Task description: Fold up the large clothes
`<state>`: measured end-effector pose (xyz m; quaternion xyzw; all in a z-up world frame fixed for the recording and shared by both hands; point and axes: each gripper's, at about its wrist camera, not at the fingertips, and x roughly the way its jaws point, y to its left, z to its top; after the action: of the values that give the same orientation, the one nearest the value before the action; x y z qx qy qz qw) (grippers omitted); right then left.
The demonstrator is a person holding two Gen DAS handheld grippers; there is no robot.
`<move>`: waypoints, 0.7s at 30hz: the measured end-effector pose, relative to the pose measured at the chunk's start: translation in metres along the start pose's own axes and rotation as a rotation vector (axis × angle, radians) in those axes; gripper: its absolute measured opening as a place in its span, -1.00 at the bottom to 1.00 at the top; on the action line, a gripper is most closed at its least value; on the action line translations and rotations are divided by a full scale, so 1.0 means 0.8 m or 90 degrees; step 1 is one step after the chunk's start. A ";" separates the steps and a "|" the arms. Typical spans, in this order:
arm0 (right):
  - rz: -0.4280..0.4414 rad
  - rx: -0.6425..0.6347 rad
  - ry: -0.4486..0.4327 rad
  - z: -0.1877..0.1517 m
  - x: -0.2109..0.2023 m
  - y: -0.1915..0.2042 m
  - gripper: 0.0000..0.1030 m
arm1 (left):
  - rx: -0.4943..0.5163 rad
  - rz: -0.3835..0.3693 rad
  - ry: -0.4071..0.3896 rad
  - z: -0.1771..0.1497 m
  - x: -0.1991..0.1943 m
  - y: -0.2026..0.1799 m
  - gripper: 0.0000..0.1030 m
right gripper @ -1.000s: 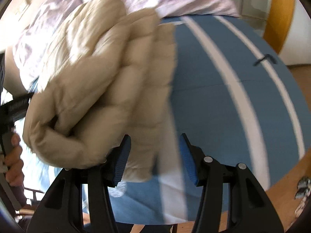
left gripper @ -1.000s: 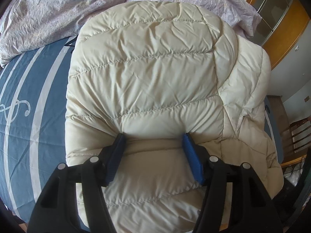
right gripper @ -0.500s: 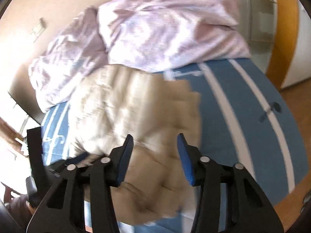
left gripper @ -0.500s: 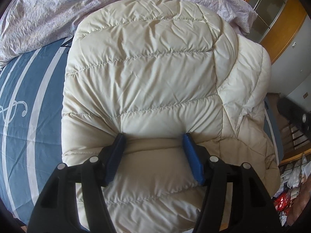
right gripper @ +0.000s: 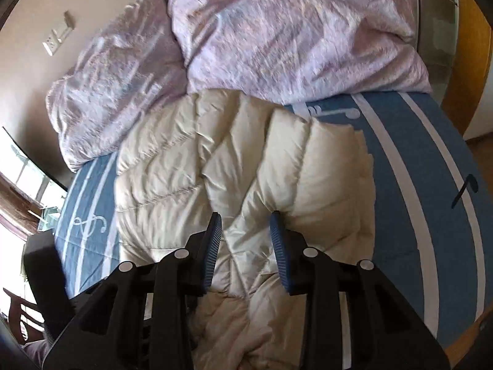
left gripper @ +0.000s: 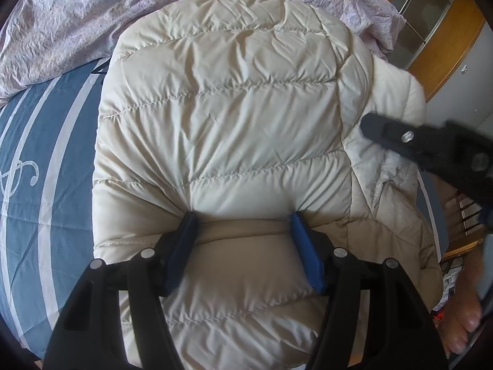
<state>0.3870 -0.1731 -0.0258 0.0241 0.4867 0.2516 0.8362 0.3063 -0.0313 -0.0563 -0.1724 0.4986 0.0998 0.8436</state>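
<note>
A cream quilted down jacket (left gripper: 228, 123) lies folded in a thick bundle on the blue striped bed; it also shows in the right wrist view (right gripper: 246, 166). My left gripper (left gripper: 243, 219) is open, its blue pads pressing down on the bundle's near part. My right gripper (right gripper: 245, 219) is open just above the jacket's right side, holding nothing. Its black body shows at the right edge of the left wrist view (left gripper: 431, 145).
The bed cover (right gripper: 431, 185) is blue with white stripes. Crumpled lilac bedding (right gripper: 277, 37) lies along the bed's far end, against the wall. A wooden wardrobe (left gripper: 446, 34) stands to the right. A chair (left gripper: 465, 212) stands beside the bed.
My right gripper has swung from the jacket's edge up and over the bundle and now hovers above it. The left gripper stayed pressed on the jacket.
</note>
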 end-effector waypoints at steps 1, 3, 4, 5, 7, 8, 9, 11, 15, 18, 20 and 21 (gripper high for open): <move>-0.008 0.005 0.010 -0.002 0.007 -0.005 -0.42 | 0.001 -0.001 0.000 0.000 0.000 0.000 0.22; -0.020 0.018 0.033 -0.008 0.020 -0.016 -0.57 | 0.005 -0.007 0.000 0.001 -0.003 0.000 0.22; -0.027 0.022 0.043 -0.011 0.027 -0.022 -0.60 | 0.005 -0.010 0.000 0.001 -0.004 -0.001 0.22; -0.029 0.027 0.050 -0.014 0.031 -0.026 -0.62 | 0.005 -0.014 0.000 0.002 -0.006 0.000 0.22; -0.033 0.034 0.058 -0.017 0.036 -0.033 -0.64 | 0.005 -0.024 -0.002 0.003 -0.009 0.000 0.22; -0.035 0.036 0.060 -0.018 0.037 -0.035 -0.65 | 0.004 -0.027 -0.003 0.002 -0.010 0.000 0.22; -0.037 0.038 0.061 -0.020 0.038 -0.037 -0.66 | 0.004 -0.029 -0.004 0.003 -0.012 0.000 0.22; -0.043 0.042 0.061 -0.023 0.040 -0.041 -0.68 | 0.002 -0.035 -0.009 0.005 -0.016 0.000 0.19; -0.045 0.045 0.059 -0.028 0.042 -0.050 -0.68 | -0.011 -0.042 -0.024 0.010 -0.026 0.002 0.19; -0.047 0.048 0.059 -0.028 0.043 -0.055 -0.68 | -0.008 -0.035 -0.040 0.017 -0.035 0.001 0.19; -0.046 0.050 0.058 -0.028 0.044 -0.060 -0.68 | -0.002 -0.029 -0.051 0.022 -0.040 0.001 0.19; -0.045 0.052 0.058 -0.028 0.045 -0.062 -0.68 | -0.001 -0.026 -0.056 0.024 -0.042 0.000 0.19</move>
<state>0.4024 -0.2049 -0.0803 0.0294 0.5344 0.2029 0.8200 0.3058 -0.0236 -0.0184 -0.1785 0.4574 0.0901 0.8665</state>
